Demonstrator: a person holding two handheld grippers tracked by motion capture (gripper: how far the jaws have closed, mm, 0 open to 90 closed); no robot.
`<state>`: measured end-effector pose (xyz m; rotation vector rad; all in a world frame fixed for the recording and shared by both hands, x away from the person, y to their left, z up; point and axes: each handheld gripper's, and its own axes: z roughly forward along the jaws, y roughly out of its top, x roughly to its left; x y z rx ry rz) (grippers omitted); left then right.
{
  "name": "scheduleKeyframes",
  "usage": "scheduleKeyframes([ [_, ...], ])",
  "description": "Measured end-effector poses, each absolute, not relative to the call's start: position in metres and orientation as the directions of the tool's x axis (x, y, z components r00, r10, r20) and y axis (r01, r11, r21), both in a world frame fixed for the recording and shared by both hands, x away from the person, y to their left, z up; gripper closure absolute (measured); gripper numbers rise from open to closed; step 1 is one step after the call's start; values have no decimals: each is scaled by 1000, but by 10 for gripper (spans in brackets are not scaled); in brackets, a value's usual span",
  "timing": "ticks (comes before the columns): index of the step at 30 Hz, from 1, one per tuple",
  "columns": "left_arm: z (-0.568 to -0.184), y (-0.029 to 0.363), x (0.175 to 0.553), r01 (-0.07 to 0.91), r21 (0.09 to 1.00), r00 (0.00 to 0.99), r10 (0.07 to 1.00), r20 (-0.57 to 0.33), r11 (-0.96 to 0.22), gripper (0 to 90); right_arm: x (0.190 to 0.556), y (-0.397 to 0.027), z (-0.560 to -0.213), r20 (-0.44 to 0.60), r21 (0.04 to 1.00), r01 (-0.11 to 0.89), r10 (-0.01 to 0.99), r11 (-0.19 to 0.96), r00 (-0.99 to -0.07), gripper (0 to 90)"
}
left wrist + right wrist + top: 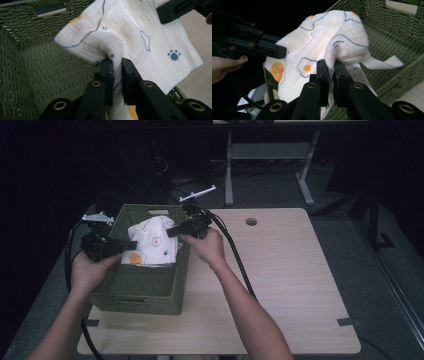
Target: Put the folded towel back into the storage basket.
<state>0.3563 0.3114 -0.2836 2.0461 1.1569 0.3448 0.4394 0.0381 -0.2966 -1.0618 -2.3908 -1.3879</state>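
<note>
A white cloth [152, 242] printed with fried eggs, blue outlines and a paw mark hangs stretched over the green woven basket [135, 292]. My left gripper [131, 244] is shut on a fold of the cloth [140, 40] at its left side; the pinch point shows at the left gripper [117, 61]. Across from it, my right gripper [171, 232] is shut on the other edge, with a bunched fold of cloth [329, 37] between the jaws of the right gripper [331, 63]. A white label [358, 73] dangles from the cloth beside the jaws.
The basket stands at the left of the light wooden table [290, 285], its inside wall [37, 75] close under the cloth. A round cable hole [251, 222] lies at the table's far edge. Black cables [235, 255] trail from both grippers. Desk legs [305, 182] stand beyond.
</note>
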Motion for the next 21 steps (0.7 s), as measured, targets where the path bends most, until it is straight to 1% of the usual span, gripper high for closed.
scheduleKeyframes([
  [21, -293, 324, 358, 640, 705, 532, 838, -121, -305, 819, 443, 52, -308, 495, 675, 669, 483, 310, -723, 844],
])
